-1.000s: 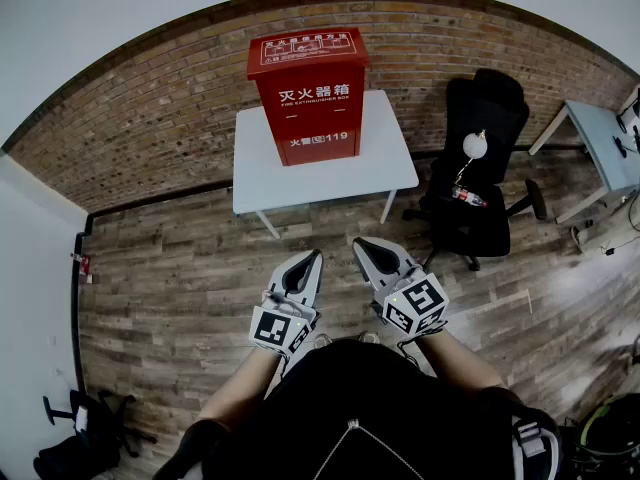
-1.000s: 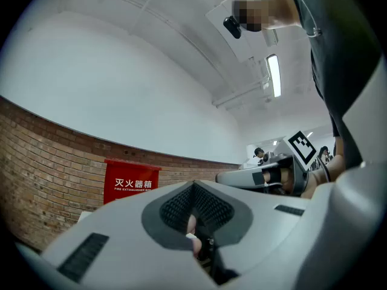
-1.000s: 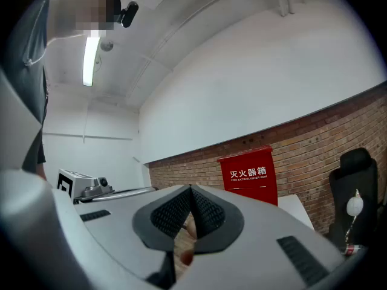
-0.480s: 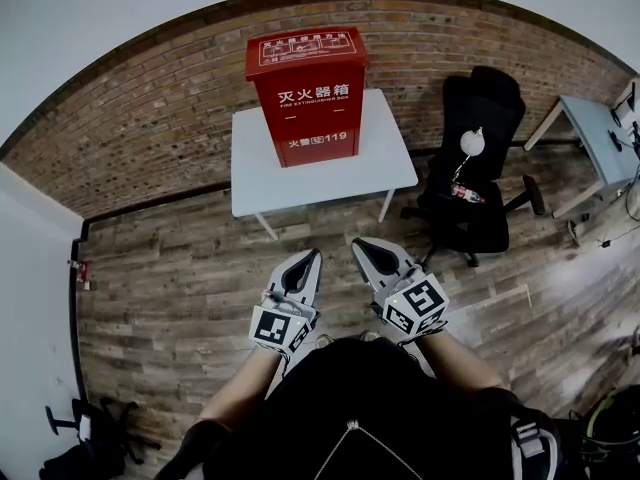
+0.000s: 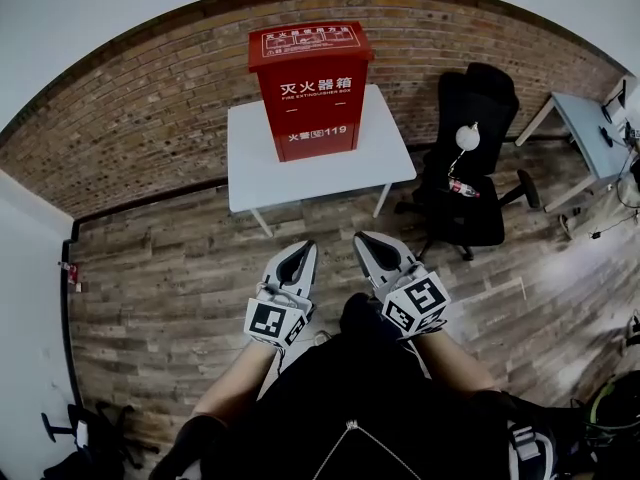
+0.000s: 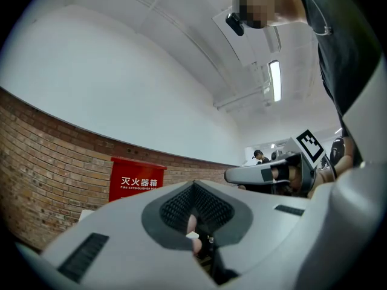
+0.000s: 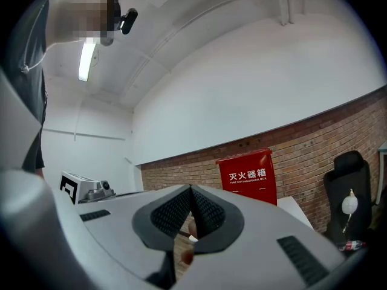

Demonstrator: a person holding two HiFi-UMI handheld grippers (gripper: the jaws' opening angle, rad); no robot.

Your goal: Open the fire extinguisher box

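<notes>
Ahead: red fire extinguisher box (image 5: pixel 308 88) stands upright on a white table (image 5: pixel 250 173), toward the table's back edge, close to the brick wall (image 5: pixel 150 118). Front carries white characters, the English line "FIRE EXTINGUISHER BOX", and "119" lower down. A white label panel sits on the sloped top. Lid and front door both closed. Contents cannot be seen from any view.

Left gripper (image 5: pixel 306 246): jaws together, nothing between the pads. Held low in front of the person, tips aimed toward the table, well apart from the box.

Right gripper (image 5: pixel 360 238): jaws likewise closed and empty. Just beside the left one, at about the same height and also well short of the table.

Left gripper view: box (image 6: pixel 136 180) shows left of the closed tips, against the brick.

Right gripper view: box (image 7: pixel 247 177) shows right of the closed tips.

Surroundings: black office chair (image 5: pixel 475 168) to the right of the table, with a small bottle (image 5: pixel 458 188) lying on its seat. Pale desk (image 5: pixel 590 138) at far right. Wood-plank floor (image 5: pixel 180 278) between the person and the table.
</notes>
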